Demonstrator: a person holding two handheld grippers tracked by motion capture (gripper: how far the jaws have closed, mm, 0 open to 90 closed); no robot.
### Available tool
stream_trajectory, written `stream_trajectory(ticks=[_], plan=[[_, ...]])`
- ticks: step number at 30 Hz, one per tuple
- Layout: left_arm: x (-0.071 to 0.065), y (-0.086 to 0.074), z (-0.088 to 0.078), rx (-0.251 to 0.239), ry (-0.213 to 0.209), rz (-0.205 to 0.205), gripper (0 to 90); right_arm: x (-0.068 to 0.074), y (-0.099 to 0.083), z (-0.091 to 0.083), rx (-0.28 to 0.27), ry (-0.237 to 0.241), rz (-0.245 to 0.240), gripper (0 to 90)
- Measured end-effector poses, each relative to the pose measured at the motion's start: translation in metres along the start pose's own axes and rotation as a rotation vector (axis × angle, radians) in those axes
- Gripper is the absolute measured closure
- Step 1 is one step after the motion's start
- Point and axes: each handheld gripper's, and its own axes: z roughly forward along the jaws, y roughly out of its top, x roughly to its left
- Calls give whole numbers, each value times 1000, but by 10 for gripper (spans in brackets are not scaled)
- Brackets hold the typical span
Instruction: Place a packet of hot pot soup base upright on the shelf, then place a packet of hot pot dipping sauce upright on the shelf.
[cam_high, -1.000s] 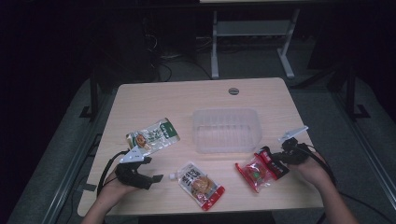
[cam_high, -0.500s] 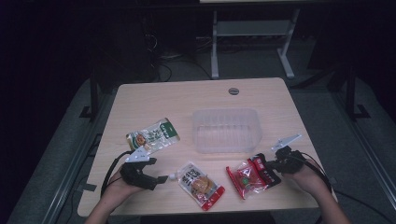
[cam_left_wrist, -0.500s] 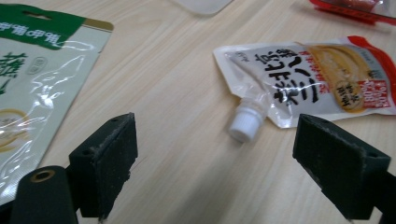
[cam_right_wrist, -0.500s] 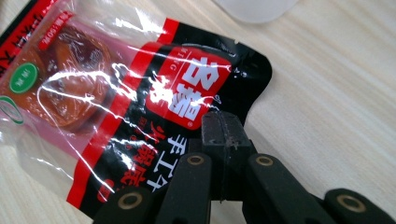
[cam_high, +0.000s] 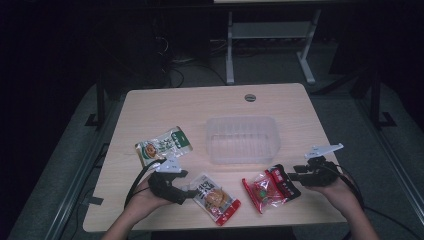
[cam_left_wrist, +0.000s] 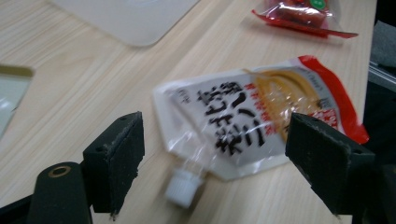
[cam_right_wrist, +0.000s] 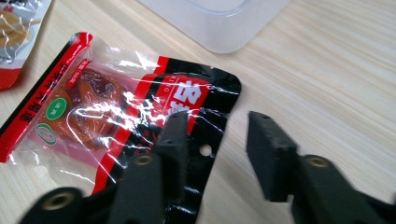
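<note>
A white spouted pouch with a red end lies near the table's front edge. My left gripper is just left of it, open. Its jaws have just been closing a little, and in the left gripper view the pouch and its white cap lie between and beyond them, untouched. To the right, a red and black snack packet lies flat on the table. My right gripper sits at its right end and its jaws have just been opening. In the right gripper view the packet rests loose under the left jaw.
A clear plastic container stands at the table's middle, behind both packets. A green and white packet lies to its left, behind my left hand. A round cable hole sits near the far edge. Cables trail from both grippers.
The right gripper was shut on the red packet and now stands open, with the packet lying on the table slightly further left. The left gripper has moved right, up to the spouted pouch.
</note>
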Motion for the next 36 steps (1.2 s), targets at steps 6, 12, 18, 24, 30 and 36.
stream_trajectory(ticks=[6,12,18,24,30,36], plan=[[-11,16,15,11,-42,36,191,0,-6,-9,-45,-38,49,404],[-23,35,32,7,-78,68,190,5,-16,-11,-46,-53,49,361],[-36,53,50,-1,-105,104,187,4,-17,-9,-45,-54,37,300],[-46,69,73,10,-125,141,187,2,-17,-7,-33,-55,24,288],[-58,84,93,9,-148,171,180,1,-17,-7,-37,-49,27,285],[-70,95,114,30,-154,195,148,1,-17,-5,-31,-43,17,285]])
